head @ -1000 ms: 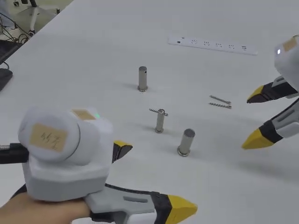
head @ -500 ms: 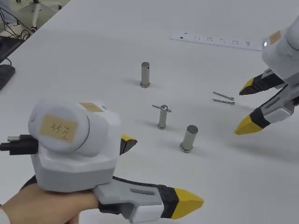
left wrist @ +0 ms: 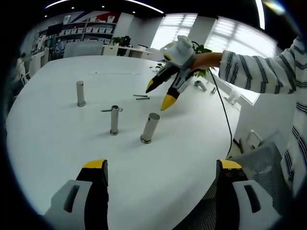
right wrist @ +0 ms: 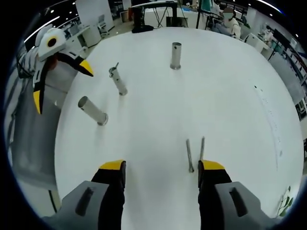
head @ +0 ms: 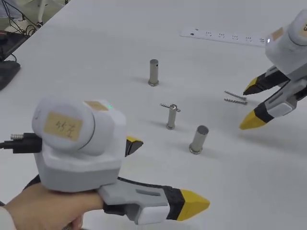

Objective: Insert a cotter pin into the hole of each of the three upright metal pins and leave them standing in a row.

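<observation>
Three metal pins stand upright in a slanting row on the white counter [head: 96,57]: the far metal pin [head: 153,73], the middle metal pin [head: 171,118] and the near metal pin [head: 198,139], each apart from the next. A cotter pin [head: 170,107] sits crosswise through the top of the middle metal pin, its ends sticking out on both sides. Two loose cotter pins [head: 235,98] lie side by side flat on the counter, well to the right of the row. The right gripper [head: 249,106] hovers by them, its jaws spread wide and holding nothing; in the right gripper view one jaw tip is just beside the pair, and contact cannot be told. The left gripper [head: 163,175], held in a hand [head: 43,211], is low at the near edge of the head view, jaws also apart and empty, pointing towards the row. A power strip [head: 223,37] lies at the far side.
</observation>
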### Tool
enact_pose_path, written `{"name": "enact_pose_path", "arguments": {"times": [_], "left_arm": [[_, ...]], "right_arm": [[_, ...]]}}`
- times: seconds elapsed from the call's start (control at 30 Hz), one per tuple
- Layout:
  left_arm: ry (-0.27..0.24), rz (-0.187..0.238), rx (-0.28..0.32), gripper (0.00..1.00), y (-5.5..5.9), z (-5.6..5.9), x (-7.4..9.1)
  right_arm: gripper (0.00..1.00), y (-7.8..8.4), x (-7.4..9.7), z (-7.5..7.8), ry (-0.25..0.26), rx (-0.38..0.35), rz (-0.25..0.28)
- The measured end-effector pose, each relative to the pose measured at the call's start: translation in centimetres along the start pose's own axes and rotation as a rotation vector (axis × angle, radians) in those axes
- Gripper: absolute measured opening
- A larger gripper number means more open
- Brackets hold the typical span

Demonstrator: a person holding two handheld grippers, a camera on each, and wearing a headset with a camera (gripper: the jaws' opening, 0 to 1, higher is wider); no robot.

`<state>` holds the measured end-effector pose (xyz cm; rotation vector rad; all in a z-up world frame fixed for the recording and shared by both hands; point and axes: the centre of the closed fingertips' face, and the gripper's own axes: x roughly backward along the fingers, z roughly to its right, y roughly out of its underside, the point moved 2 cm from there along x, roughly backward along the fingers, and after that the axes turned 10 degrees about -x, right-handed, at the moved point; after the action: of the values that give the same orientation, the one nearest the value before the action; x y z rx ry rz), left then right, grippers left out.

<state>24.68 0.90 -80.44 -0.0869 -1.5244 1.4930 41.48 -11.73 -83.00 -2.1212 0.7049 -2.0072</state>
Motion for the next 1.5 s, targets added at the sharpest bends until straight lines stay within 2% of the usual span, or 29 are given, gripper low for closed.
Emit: {"name": "enact_pose_path", "arguments": {"times": [0.27, 0.3, 0.5, 0.8, 0.93, 0.97, 1.07, 1.5], "left_arm": [[-0.004, -0.005, 0.008, 0.91, 0.2, -0.2, 0.0], [-0.005, -0.005, 0.007, 0.91, 0.2, -0.2, 0.0], [-0.009, -0.003, 0.012, 0.91, 0.2, -0.4, 0.1], [-0.007, -0.004, 0.013, 0.9, 0.3, -0.4, 0.1], [-0.005, -0.012, 0.011, 0.9, 0.5, -0.3, 0.0], [-0.005, -0.013, 0.01, 0.9, 0.5, -0.4, 0.0], [-0.005, -0.016, 0.012, 0.9, 0.6, -0.4, 0.0], [-0.007, -0.025, 0.011, 0.88, 0.7, -0.5, -0.2]], "right_arm": [[0.59, 0.2, -0.3, -0.1, -0.027, 0.027, -0.033], [0.59, 0.3, -0.5, 0.3, -0.03, 0.024, -0.038], [0.58, 0.4, -0.8, 0.6, -0.037, 0.022, -0.055], [0.54, 0.5, -1.0, 0.4, -0.053, 0.016, -0.071], [0.51, 1.1, -1.1, 0.3, -0.06, 0.017, -0.096], [0.5, 0.9, -1.1, 0.4, -0.054, 0.033, -0.088], [0.48, 0.9, -1.1, 0.4, -0.055, 0.016, -0.089], [0.26, 0.4, -1.7, 3.6, 0.007, -0.029, -0.093]]}}
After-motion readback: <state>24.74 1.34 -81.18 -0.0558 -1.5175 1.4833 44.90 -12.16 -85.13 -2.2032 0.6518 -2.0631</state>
